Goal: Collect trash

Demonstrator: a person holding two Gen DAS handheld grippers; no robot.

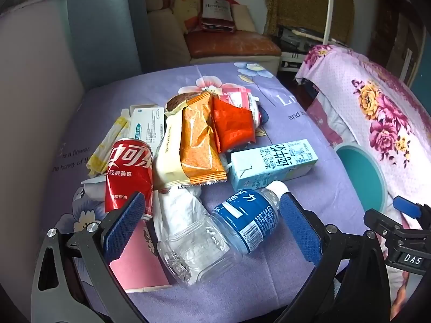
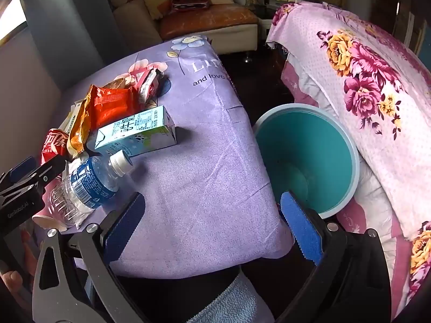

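A heap of trash lies on a purple flowered cloth [image 1: 242,282]: a clear plastic bottle with a blue label [image 1: 229,228], a red cola can [image 1: 129,177], a light-blue milk carton [image 1: 272,164], orange [image 1: 199,145] and red [image 1: 234,126] wrappers, crumpled tissue [image 1: 183,210], a pink carton [image 1: 137,266]. My left gripper [image 1: 210,231] is open, its blue pads on either side of the bottle. My right gripper [image 2: 212,228] is open and empty over the cloth's near edge, between the bottle [image 2: 89,185] and a teal bin [image 2: 307,158].
The bin stands on the floor between the cloth-covered surface and a pink floral quilt [image 2: 377,102]. A white medicine box [image 1: 148,126] and yellow wrapper [image 1: 107,145] lie at the heap's left. A sofa [image 1: 231,45] with bags is behind. A grey wall [image 1: 35,107] is left.
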